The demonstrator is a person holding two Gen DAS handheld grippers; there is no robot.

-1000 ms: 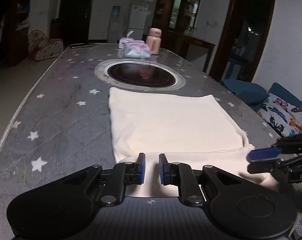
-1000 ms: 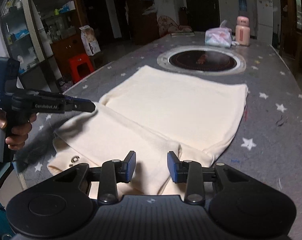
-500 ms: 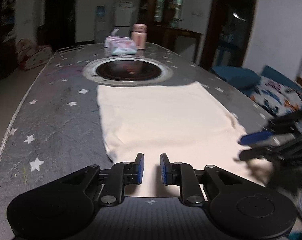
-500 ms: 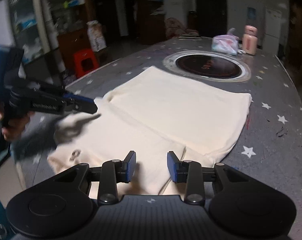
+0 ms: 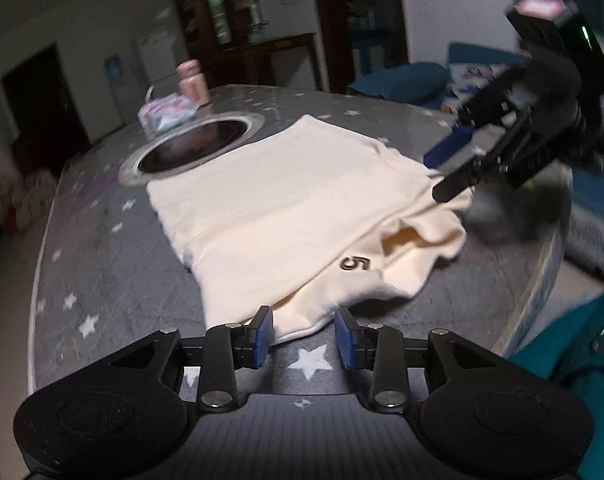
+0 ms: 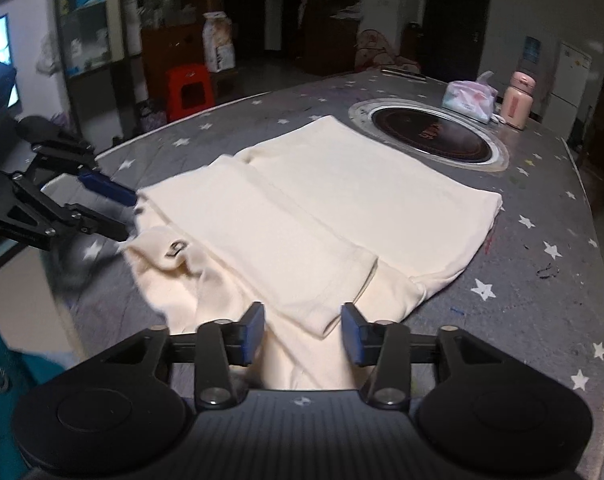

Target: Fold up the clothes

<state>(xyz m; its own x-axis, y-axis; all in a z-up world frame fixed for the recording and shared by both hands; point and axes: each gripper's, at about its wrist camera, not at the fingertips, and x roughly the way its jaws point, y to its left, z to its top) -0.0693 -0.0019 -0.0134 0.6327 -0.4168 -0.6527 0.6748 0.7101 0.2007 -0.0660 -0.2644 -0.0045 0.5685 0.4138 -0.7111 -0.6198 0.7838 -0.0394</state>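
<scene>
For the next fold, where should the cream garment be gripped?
Probably the near hem of the cream garment, approached low from the table's near edge. There the layers end in loose, slightly lifted edges between the open right tongs; farther back it lies flat.

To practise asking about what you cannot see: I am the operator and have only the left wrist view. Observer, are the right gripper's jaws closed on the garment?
Observer: No. The right gripper is open, jaws well apart, and the cream garment lies flat between them.
Operator: What stands past the table edge on my side?
Observer: A red stool stands on the floor beyond the table.
</scene>
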